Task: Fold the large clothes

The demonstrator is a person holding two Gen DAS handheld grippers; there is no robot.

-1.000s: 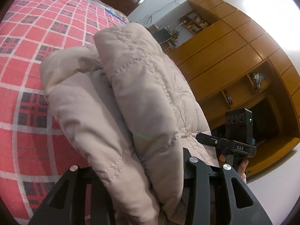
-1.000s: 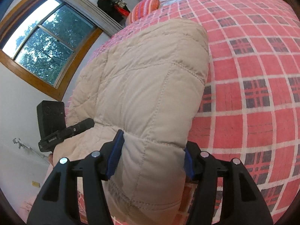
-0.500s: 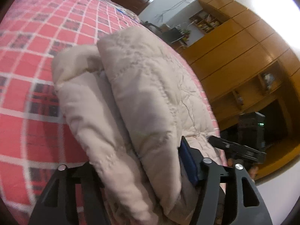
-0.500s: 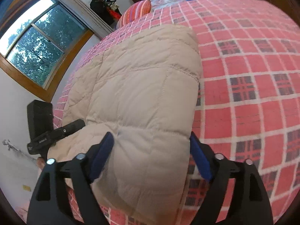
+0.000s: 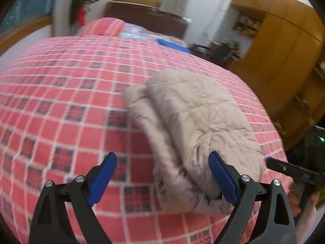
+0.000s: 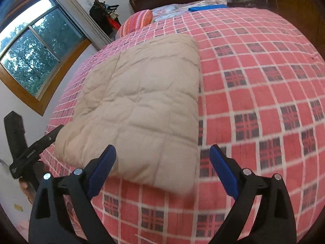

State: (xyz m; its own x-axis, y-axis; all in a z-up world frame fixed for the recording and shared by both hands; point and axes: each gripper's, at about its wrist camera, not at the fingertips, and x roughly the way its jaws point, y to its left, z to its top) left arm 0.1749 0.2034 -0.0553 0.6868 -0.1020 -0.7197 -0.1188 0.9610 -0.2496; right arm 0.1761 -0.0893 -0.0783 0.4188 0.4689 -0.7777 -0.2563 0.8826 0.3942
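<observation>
A beige quilted garment (image 6: 140, 103) lies folded into a thick rectangle on the red plaid bed (image 6: 264, 93). In the left wrist view the folded garment (image 5: 203, 126) shows stacked layers along its near left edge. My left gripper (image 5: 162, 174) is open, pulled back near the bundle's near left corner, nothing between its blue pads. My right gripper (image 6: 162, 166) is open too, hovering above the bundle's near right corner without touching it. Each view catches the other gripper's black body at the frame's side.
A striped orange pillow (image 6: 138, 21) and a blue item (image 6: 207, 7) lie at the head of the bed by the dark headboard. A window (image 6: 38, 52) is on the left wall. Wooden cabinets (image 5: 284, 61) stand to the right of the bed.
Both grippers let go of the folded garment, opened wide and drew back from it. The bundle now rests flat on the bed.
</observation>
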